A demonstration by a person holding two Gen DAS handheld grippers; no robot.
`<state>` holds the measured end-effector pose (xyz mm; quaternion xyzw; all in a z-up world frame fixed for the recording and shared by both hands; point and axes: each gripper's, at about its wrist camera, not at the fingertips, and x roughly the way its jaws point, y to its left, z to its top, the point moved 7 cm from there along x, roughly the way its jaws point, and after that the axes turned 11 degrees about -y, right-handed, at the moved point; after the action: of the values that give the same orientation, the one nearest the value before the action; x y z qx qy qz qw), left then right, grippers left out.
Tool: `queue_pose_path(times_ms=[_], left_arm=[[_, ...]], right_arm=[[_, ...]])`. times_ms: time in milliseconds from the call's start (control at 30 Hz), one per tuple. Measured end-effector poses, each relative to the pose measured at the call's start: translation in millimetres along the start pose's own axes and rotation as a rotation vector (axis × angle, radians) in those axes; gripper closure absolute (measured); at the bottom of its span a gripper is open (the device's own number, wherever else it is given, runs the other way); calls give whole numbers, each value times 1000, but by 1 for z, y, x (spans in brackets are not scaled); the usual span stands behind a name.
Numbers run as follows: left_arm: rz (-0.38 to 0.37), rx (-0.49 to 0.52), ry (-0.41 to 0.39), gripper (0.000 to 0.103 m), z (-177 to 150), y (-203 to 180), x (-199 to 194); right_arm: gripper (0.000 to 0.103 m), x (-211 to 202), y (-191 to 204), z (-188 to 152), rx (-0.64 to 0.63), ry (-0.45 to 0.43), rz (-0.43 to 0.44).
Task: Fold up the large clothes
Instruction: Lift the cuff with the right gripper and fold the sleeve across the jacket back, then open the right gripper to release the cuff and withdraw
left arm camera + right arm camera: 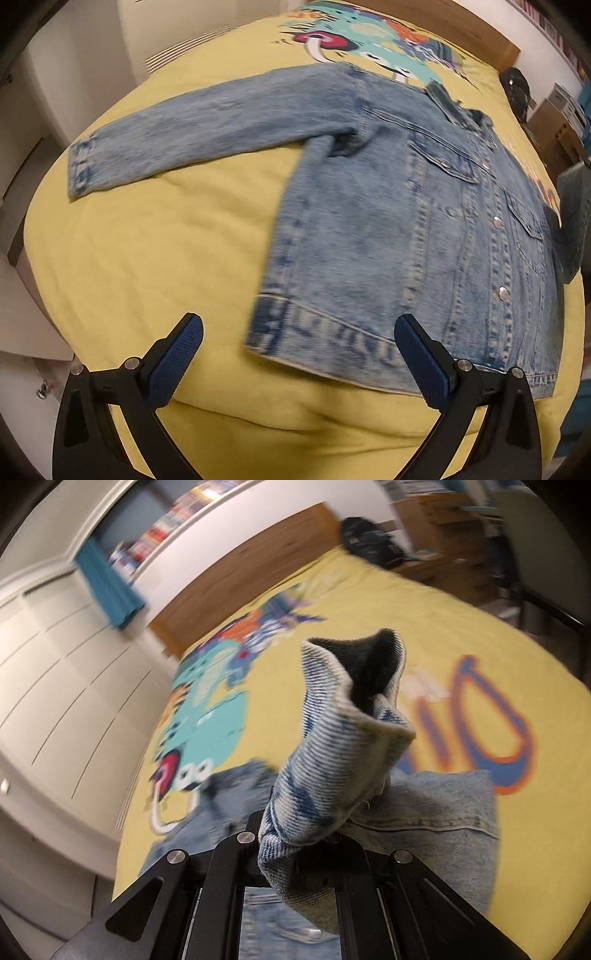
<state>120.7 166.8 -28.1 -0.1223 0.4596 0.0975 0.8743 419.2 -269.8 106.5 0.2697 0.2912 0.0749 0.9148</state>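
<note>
On the yellow bed (pixel 147 258) the denim jacket (pixel 406 229) lies flat, front up, its hem just ahead of the wide-apart left hand-held gripper (pixel 299 354), while the right hand-held gripper (pixel 295 845) lifts the clamped sleeve cuff (pixel 343 746).

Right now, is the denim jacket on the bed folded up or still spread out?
Mostly spread: the denim jacket lies flat on the yellow bedspread, one sleeve stretched sideways. The right gripper lifts the other cuff.

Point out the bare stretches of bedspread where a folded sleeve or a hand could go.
Bare yellow bedspread lies between the outstretched sleeve, the jacket body's side and the open left gripper. Another strip runs below the hem. Crowded: the far side, where the right gripper holds the other cuff.
</note>
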Motion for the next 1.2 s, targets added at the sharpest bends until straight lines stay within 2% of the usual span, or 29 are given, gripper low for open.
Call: queue_pose_path(times_ms=[133, 333, 533, 833, 967, 1067, 1133, 1200], left_arm=[[18, -39, 7, 1, -2, 21, -1], [46, -88, 21, 1, -7, 47, 0], [76, -89, 17, 1, -11, 60, 0], [95, -94, 4, 1, -13, 66, 3], [94, -108, 1, 1, -12, 68, 3], [91, -113, 10, 1, -13, 70, 4], [88, -117, 15, 1, -14, 71, 3], [92, -118, 15, 1, -15, 71, 3]], right_arm=[[97, 27, 59, -29, -63, 43, 72], [97, 53, 122, -71, -180, 81, 137], [96, 79, 160, -144, -332, 172, 139], [92, 113, 165, -252, -528, 345, 73], [88, 123, 161, -274, -567, 380, 42], [81, 128, 162, -284, -587, 389, 27], [70, 128, 167, -289, -596, 390, 31], [65, 128, 170, -291, -608, 393, 31]])
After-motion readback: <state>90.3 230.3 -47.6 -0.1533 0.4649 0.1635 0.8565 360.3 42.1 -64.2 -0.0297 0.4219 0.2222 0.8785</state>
